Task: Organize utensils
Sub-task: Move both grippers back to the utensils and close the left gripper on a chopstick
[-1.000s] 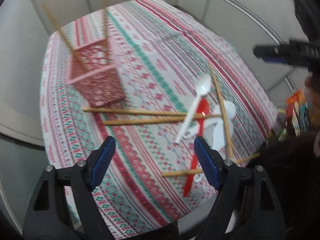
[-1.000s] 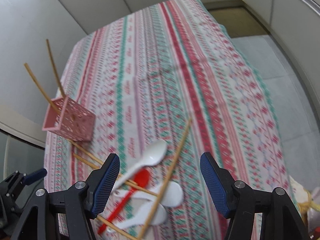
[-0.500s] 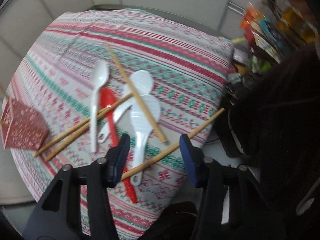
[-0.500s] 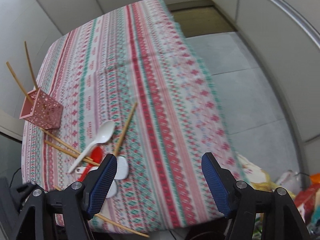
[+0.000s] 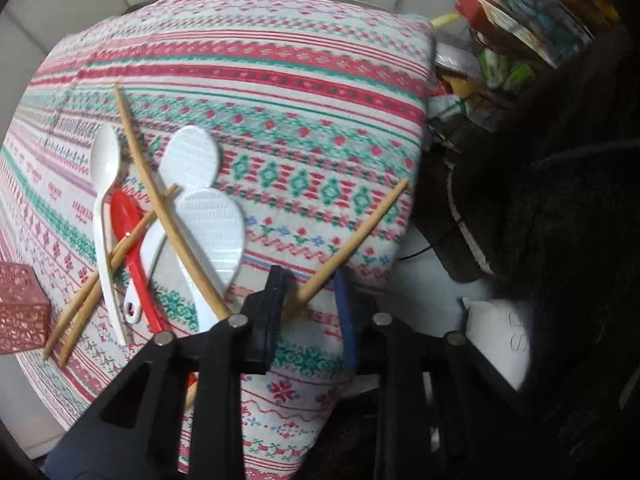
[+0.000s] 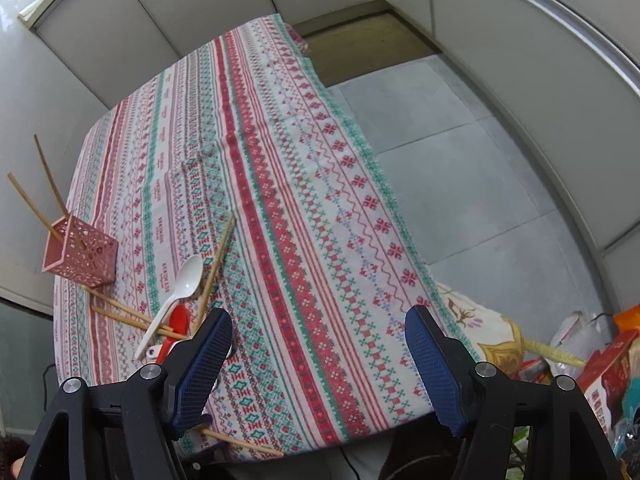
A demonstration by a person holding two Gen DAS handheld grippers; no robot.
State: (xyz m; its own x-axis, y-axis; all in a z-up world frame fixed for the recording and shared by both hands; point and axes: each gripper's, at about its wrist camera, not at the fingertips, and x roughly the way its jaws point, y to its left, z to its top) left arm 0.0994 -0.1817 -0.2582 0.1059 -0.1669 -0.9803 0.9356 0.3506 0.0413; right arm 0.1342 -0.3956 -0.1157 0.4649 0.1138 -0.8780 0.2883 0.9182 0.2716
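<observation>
A heap of utensils lies on the patterned tablecloth (image 5: 280, 80): a white spoon (image 5: 105, 184), a red spoon (image 5: 128, 232), two white rice paddles (image 5: 212, 220) and several wooden chopsticks. My left gripper (image 5: 310, 300) is low over the table's near edge, its jaws partly closed around one chopstick (image 5: 352, 240) that passes between them; the fingers stand apart from it. My right gripper (image 6: 318, 360) is wide open and empty above the cloth, right of the heap (image 6: 176, 304). A pink lattice holder (image 6: 80, 256) with two chopsticks upright in it stands at the left.
The pink holder's corner shows at the left edge of the left wrist view (image 5: 20, 312). Snack packets and bags (image 5: 520, 20) crowd the floor beyond the table's right edge. A grey tiled floor (image 6: 480, 180) lies to the right of the table.
My left gripper has dropped toward the chopstick at the table's edge and narrowed its jaws around it. My right gripper has stayed open and shifted slightly.
</observation>
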